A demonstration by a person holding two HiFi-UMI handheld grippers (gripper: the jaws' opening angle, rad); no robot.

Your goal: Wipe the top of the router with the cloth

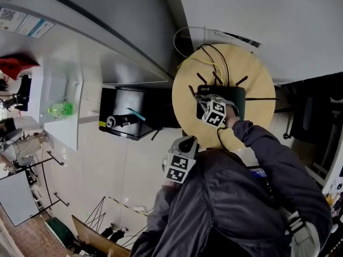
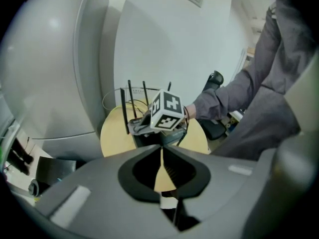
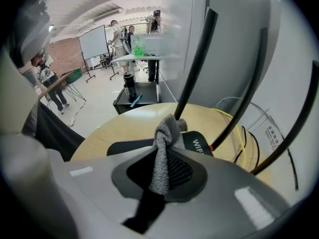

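Observation:
A black router [image 1: 231, 97] with several upright antennas [image 3: 195, 59] lies on a round wooden table [image 1: 257, 79]. My right gripper [image 1: 210, 105] hangs just over the router's left part, shut on a grey cloth [image 3: 165, 132]. The bunched cloth rests against the router's top [image 3: 198, 142] beside the white print. My left gripper [image 1: 185, 143] is held back near the body at the table's near edge, apart from the router. Its jaws are shut with nothing between them [image 2: 161, 156]. The left gripper view looks at the right gripper's marker cube [image 2: 167, 110] over the router [image 2: 152, 133].
A yellow cable [image 1: 206, 63] and black cables loop behind the router by the white wall. A low black cart [image 1: 127, 114] with a bottle stands left of the table. Further left is a white table [image 1: 64, 127] with a green bottle [image 1: 61, 110]. People stand by a whiteboard [image 3: 92, 41].

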